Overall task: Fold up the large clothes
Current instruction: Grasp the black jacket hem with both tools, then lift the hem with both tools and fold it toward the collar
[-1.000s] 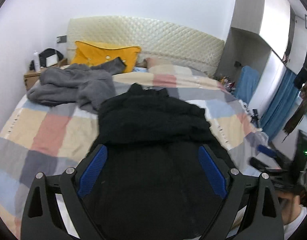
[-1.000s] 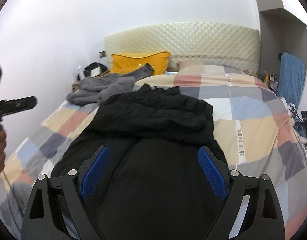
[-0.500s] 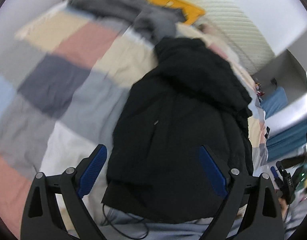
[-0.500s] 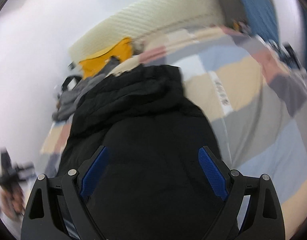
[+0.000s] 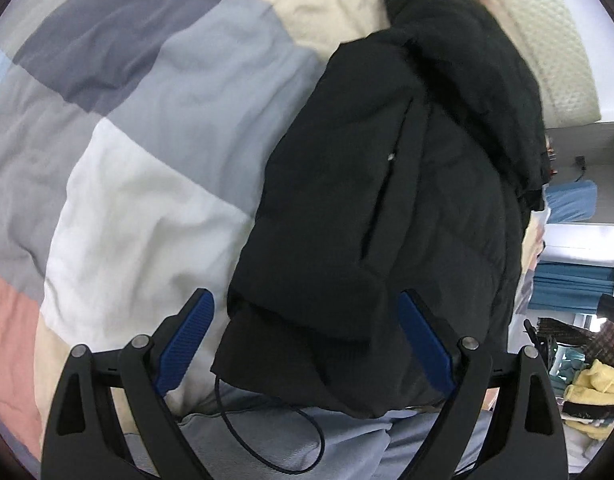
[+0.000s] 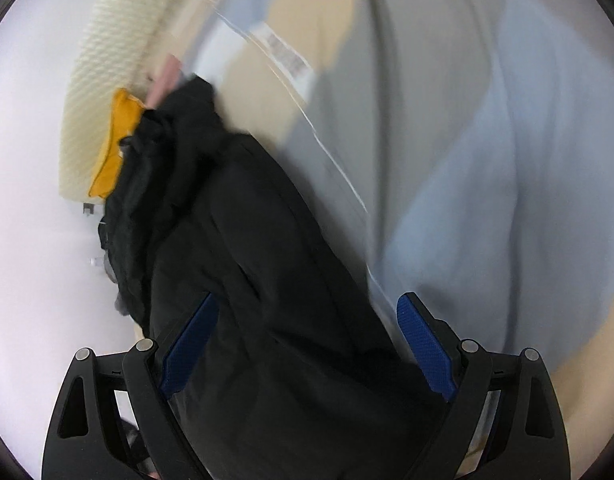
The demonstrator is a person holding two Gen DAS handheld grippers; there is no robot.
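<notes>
Your checked quilt (image 5: 155, 168) spreads beyond both tongs. The black jacket (image 5: 387, 208) lies on it, its hem between your down-tilted left gripper's (image 5: 305, 344) spread jaws. Your right gripper (image 6: 307, 348), also spread, hovers over the jacket's side.

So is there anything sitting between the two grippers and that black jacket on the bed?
Nothing visible. The black jacket lies directly below the open left gripper and open right gripper, on the checked quilt.
</notes>
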